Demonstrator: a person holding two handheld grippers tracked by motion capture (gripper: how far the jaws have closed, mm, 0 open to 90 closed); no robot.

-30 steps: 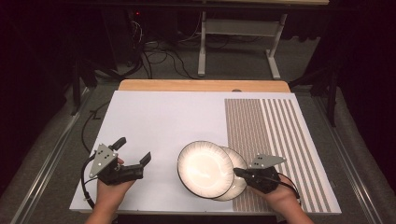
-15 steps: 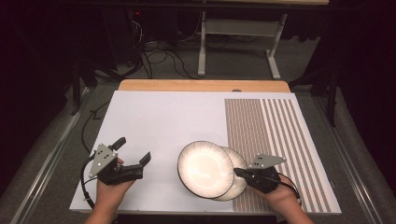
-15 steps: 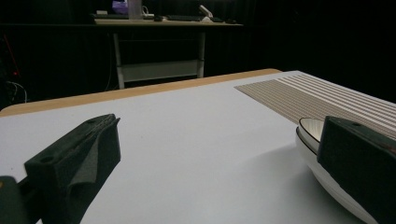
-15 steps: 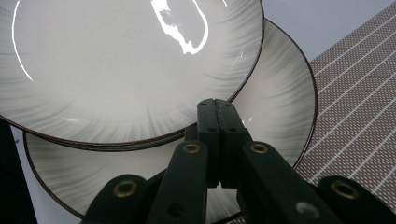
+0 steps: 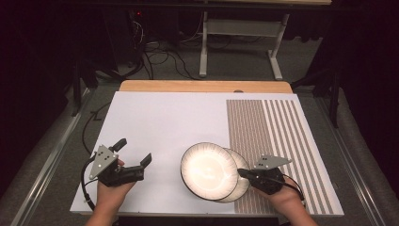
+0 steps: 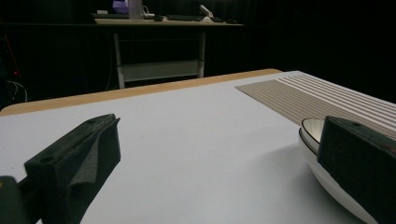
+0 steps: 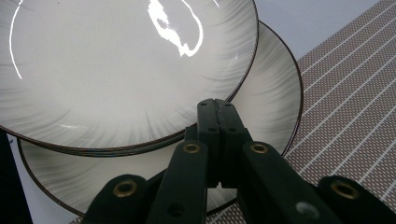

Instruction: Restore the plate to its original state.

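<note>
Two stacked plates [image 5: 214, 173], upper overlapping lower, likely for separating; right hand-held gripper [image 5: 241, 172] closed at their rim, left hand-held gripper [image 5: 134, 151] spread wide.

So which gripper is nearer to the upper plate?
The right. The right gripper has its shut jaws at the upper plate, at its right rim over the lower plate. The left gripper is open and apart, to its left.
</note>
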